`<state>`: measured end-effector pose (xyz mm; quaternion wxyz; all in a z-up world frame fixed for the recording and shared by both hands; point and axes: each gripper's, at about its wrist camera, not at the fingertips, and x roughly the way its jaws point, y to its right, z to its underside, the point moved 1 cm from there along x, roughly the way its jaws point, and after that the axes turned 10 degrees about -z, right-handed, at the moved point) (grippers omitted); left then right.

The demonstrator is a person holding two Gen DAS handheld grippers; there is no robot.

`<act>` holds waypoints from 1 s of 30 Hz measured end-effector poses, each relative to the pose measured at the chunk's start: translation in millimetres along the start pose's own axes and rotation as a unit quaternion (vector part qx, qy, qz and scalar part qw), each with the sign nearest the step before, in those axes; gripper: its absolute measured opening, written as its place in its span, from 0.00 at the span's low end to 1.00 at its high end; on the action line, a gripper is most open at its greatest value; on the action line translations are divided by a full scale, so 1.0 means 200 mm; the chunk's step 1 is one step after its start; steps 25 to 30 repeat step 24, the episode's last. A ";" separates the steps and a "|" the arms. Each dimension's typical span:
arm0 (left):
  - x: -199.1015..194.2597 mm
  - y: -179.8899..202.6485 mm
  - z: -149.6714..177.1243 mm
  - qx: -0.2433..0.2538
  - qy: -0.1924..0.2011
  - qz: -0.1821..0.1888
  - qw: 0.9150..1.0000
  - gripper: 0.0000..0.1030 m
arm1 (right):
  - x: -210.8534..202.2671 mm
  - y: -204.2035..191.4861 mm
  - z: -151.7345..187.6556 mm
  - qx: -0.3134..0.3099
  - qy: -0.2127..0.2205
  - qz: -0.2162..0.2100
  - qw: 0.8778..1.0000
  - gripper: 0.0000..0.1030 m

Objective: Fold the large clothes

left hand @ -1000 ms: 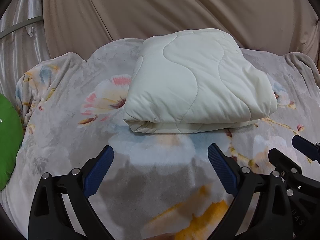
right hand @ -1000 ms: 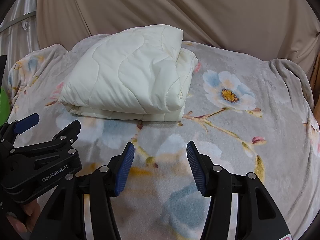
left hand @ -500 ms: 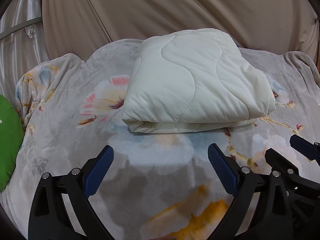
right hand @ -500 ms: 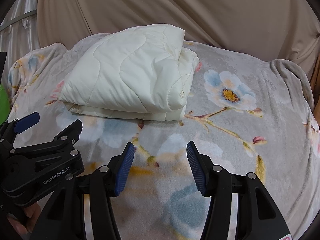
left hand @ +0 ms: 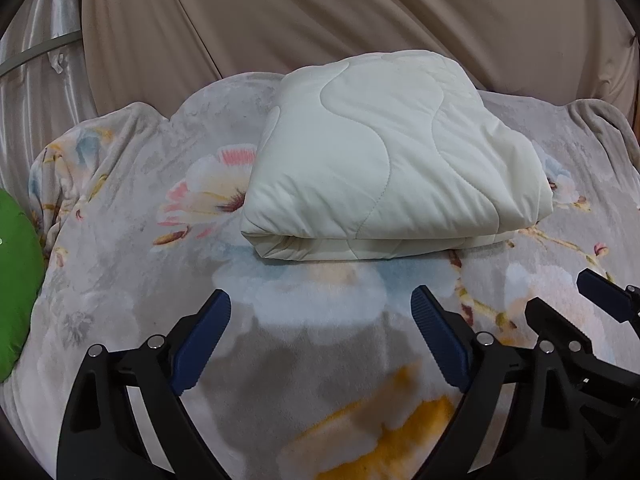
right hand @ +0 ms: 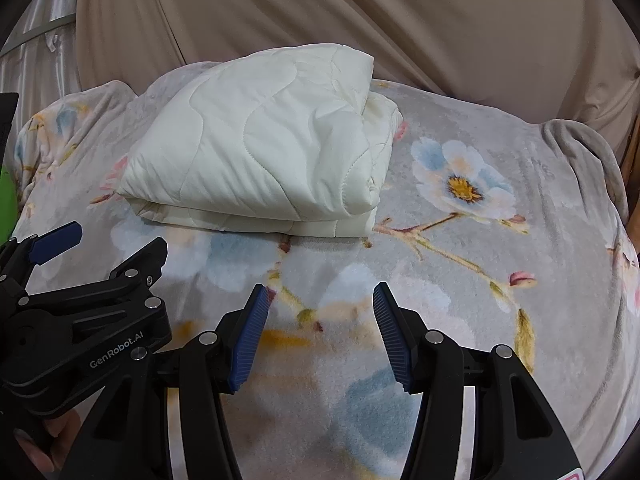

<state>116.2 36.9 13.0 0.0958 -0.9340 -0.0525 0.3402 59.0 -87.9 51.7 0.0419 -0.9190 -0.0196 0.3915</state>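
A cream quilted blanket (left hand: 392, 160) lies folded in a thick bundle on the floral fleece bed cover (left hand: 120, 280); it also shows in the right wrist view (right hand: 264, 160), with its layered edges facing right. My left gripper (left hand: 320, 316) is open and empty, a short way in front of the bundle's near fold. My right gripper (right hand: 320, 320) is open and empty, in front of the bundle and to its right. Each gripper shows at the edge of the other's view: the right one (left hand: 576, 312) and the left one (right hand: 104, 248).
A beige curtain (left hand: 360, 12) hangs behind the bed. A green cushion (left hand: 16, 280) sits at the left edge. A shiny pale drape with a metal rail (left hand: 36, 52) is at far left. The floral cover (right hand: 500, 240) stretches to the right of the bundle.
Both grippers have eased slightly back from the folded blanket. Both stay open and the blanket has not moved.
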 end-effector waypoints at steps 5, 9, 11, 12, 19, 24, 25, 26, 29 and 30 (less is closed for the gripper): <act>0.00 0.00 0.00 0.000 0.000 0.000 1.000 0.86 | 0.00 0.00 0.00 -0.001 0.001 0.002 1.000 0.52; 0.00 0.00 0.00 0.001 0.000 -0.001 1.000 0.86 | 0.00 0.00 0.00 -0.001 0.001 0.003 1.000 0.52; 0.00 -0.01 0.00 0.000 0.000 -0.001 1.000 0.86 | 0.00 0.00 -0.01 -0.002 0.001 0.003 1.000 0.52; 0.00 -0.01 0.00 0.001 0.000 -0.001 1.000 0.86 | 0.00 0.00 -0.01 -0.002 0.001 0.003 1.000 0.52; 0.00 -0.01 0.00 0.006 0.000 0.000 1.000 0.84 | 0.00 0.01 -0.01 -0.001 0.001 0.005 1.000 0.52; 0.00 -0.01 0.00 0.007 -0.002 -0.001 1.000 0.84 | 0.00 0.00 -0.01 -0.001 0.001 0.007 1.000 0.52; 0.00 -0.01 0.00 0.007 -0.002 -0.001 1.000 0.84 | 0.00 0.00 -0.01 -0.001 0.001 0.007 1.000 0.52; 0.00 -0.01 0.00 0.007 -0.002 -0.001 1.000 0.84 | 0.00 0.00 -0.01 -0.001 0.001 0.007 1.000 0.52; 0.00 -0.01 0.00 0.007 -0.002 -0.001 1.000 0.84 | 0.00 0.00 -0.01 -0.001 0.001 0.007 1.000 0.52; 0.00 -0.01 0.00 0.007 -0.002 -0.001 1.000 0.84 | 0.00 0.00 -0.01 -0.001 0.001 0.007 1.000 0.52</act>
